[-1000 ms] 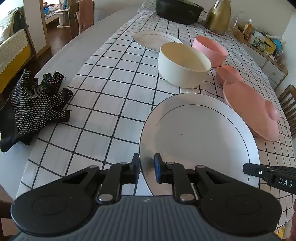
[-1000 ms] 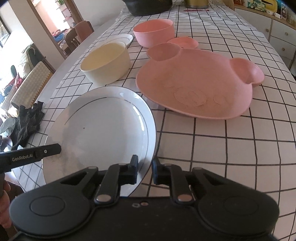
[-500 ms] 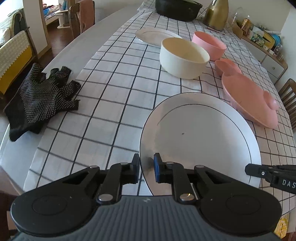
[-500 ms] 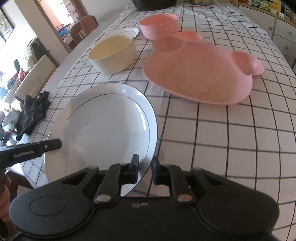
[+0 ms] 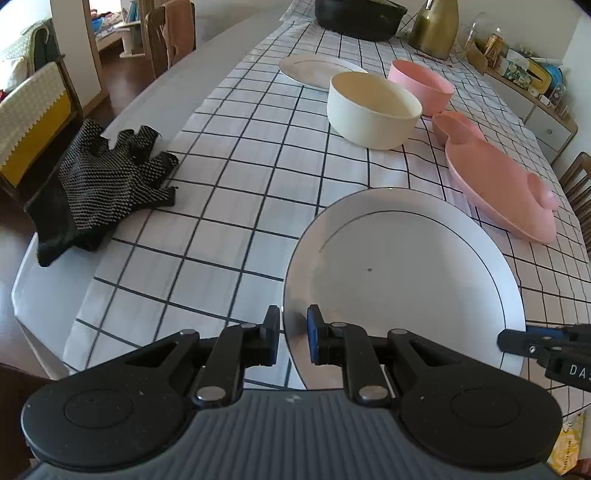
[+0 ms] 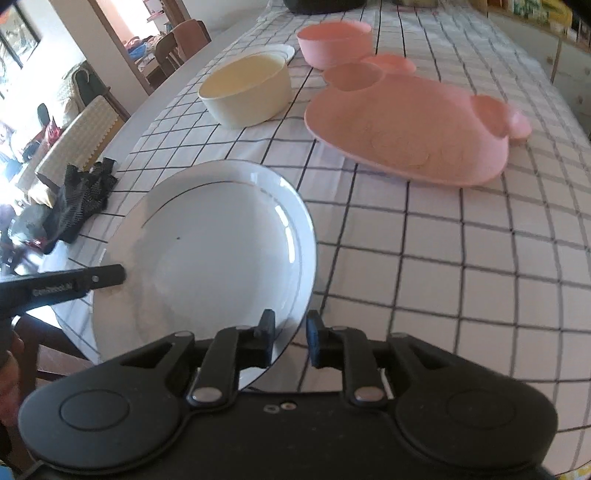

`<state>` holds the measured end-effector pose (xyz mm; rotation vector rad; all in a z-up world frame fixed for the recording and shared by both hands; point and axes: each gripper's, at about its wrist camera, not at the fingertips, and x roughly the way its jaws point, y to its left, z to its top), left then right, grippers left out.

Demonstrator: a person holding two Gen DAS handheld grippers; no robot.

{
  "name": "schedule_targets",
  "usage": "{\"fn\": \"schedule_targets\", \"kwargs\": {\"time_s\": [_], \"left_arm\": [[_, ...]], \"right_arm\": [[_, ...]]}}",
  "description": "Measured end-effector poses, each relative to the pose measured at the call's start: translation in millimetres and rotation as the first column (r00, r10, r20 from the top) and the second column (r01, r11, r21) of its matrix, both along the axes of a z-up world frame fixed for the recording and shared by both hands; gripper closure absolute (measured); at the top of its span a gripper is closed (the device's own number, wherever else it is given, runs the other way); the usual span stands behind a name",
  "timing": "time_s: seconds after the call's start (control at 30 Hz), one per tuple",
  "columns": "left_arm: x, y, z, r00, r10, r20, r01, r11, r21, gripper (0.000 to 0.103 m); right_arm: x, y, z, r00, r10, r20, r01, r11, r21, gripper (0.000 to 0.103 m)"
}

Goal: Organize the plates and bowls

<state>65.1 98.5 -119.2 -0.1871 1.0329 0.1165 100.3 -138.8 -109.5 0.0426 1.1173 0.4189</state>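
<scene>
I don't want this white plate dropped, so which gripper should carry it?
Probably left: the left gripper is shut on the rim of the white plate; the right gripper has just been opening, rim between its jaws.

We lose the near rim of the white plate (image 5: 402, 280) behind the left tool (image 5: 292, 334). The dark pot (image 5: 358, 18) is cut by the top edge. Clutter on the sideboard (image 5: 524, 70) is too small to name. The right view is blurred.
</scene>
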Motion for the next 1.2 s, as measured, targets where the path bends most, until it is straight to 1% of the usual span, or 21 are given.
{"fn": "schedule_targets", "kwargs": {"time_s": [0.07, 0.17, 0.27, 0.33, 0.4, 0.43, 0.53, 0.63, 0.67, 0.7, 0.73, 0.8, 0.87, 0.93, 0.97, 1.0, 1.03, 1.07, 1.1, 1.2], "left_arm": [[-2.2, 0.3, 4.8, 1.0, -0.005, 0.015, 0.005, 1.0, -0.003, 0.088], [-4.3, -0.3, 11.8, 1.0, -0.002, 0.023, 0.001, 1.0, 0.022, 0.088], [-7.1, 1.0, 20.5, 0.999, 0.002, 0.046, -0.003, 1.0, 0.012, 0.088], [-9.0, 0.4, 27.0, 0.998, -0.001, 0.062, 0.0, 1.0, 0.02, 0.088], [-9.9, -0.9, 32.5, 0.997, -0.006, 0.074, 0.004, 1.0, 0.021, 0.088], [-10.0, -1.4, 36.0, 0.997, -0.008, 0.079, 0.007, 1.0, 0.022, 0.088], [-10.6, -3.1, 47.9, 0.995, -0.013, 0.102, 0.012, 1.0, 0.013, 0.088], [-10.5, -4.4, 57.9, 0.992, -0.016, 0.122, 0.016, 1.0, -0.002, 0.087], [-10.3, -5.3, 61.2, 0.991, -0.018, 0.131, 0.019, 1.0, 0.0, 0.086], [-9.8, -6.1, 64.4, 0.99, -0.019, 0.139, 0.019, 1.0, 0.001, 0.084], [-8.9, -6.6, 67.6, 0.989, -0.02, 0.148, 0.02, 1.0, -0.001, 0.083], [-6.9, -6.8, 72.5, 0.987, -0.013, 0.16, 0.014, 1.0, -0.009, 0.075], [-4.0, -6.9, 77.3, 0.985, -0.007, 0.175, 0.009, 1.0, -0.014, 0.07], [0.2, -7.9, 82.5, 0.982, 0.002, 0.187, 0.0, 1.0, -0.011, 0.057], [1.1, -8.5, 85.0, 0.981, 0.006, 0.196, -0.005, 1.0, -0.006, 0.043], [2.2, -9.5, 88.2, 0.978, 0.012, 0.21, -0.013, 1.0, 0.002, 0.034], [3.8, -10.7, 91.3, 0.974, 0.014, 0.226, -0.017, 1.0, 0.01, 0.032], [7.0, -12.0, 93.9, 0.972, 0.013, 0.233, -0.017, 1.0, 0.014, 0.031], [11.4, -13.3, 95.6, 0.973, 0.011, 0.231, -0.014, 1.0, 0.014, 0.031], [26.6, -17.4, 99.2, 0.973, 0.017, 0.231, -0.022, 1.0, 0.022, 0.031]], "right_arm": [[-0.7, -1.0, 2.0, 1.0, 0.002, 0.012, -0.002, 1.0, -0.013, 0.08], [-0.6, -4.3, 6.9, 1.0, -0.005, 0.023, 0.005, 1.0, -0.013, 0.079], [-1.6, -6.0, 15.7, 0.999, 0.005, 0.051, -0.004, 1.0, -0.023, 0.078], [-1.7, -6.0, 22.3, 0.997, 0.014, 0.07, -0.013, 1.0, -0.022, 0.076], [-2.1, -4.6, 32.1, 0.994, 0.04, 0.104, -0.038, 0.999, -0.022, 0.069], [-2.1, -4.6, 32.1, 0.994, 0.04, 0.104, -0.038, 0.999, -0.022, 0.069], [-1.5, -1.0, 42.4, 0.988, 0.069, 0.139, -0.065, 0.997, -0.03, 0.065], [0.1, 1.4, 55.7, 0.982, 0.079, 0.17, -0.077, 0.997, -0.02, 0.057], [0.9, 1.8, 60.7, 0.98, 0.081, 0.18, -0.081, 0.997, -0.013, 0.052], [1.6, 3.0, 65.0, 0.978, 0.084, 0.189, -0.084, 0.996, -0.009, 0.048], [2.1, 3.6, 69.7, 0.976, 0.088, 0.201, -0.089, 0.996, -0.005, 0.046], [3.8, 5.7, 78.6, 0.969, 0.1, 0.225, -0.102, 0.995, -0.004, 0.041], [7.2, 7.4, 86.2, 0.965, 0.107, 0.24, -0.11, 0.994, 0.0, 0.039], [12.9, 10.1, 93.0, 0.959, 0.119, 0.256, -0.123, 0.992, -0.003, 0.037], [15.6, 11.4, 95.6, 0.957, 0.123, 0.262, -0.126, 0.992, -0.006, 0.035], [22.7, 13.8, 101.2, 0.95, 0.142, 0.279, -0.145, 0.989, -0.009, 0.032], [22.7, 13.8, 101.2, 0.95, 0.142, 0.279, -0.145, 0.989, -0.009, 0.031], [30.0, 15.9, 106.8, 0.943, 0.152, 0.297, -0.154, 0.988, -0.017, 0.028], [35.2, 16.5, 109.7, 0.939, 0.16, 0.305, -0.164, 0.986, -0.013, 0.024], [51.0, 18.3, 115.8, 0.933, 0.168, 0.318, -0.172, 0.985, -0.014, 0.02]]}}
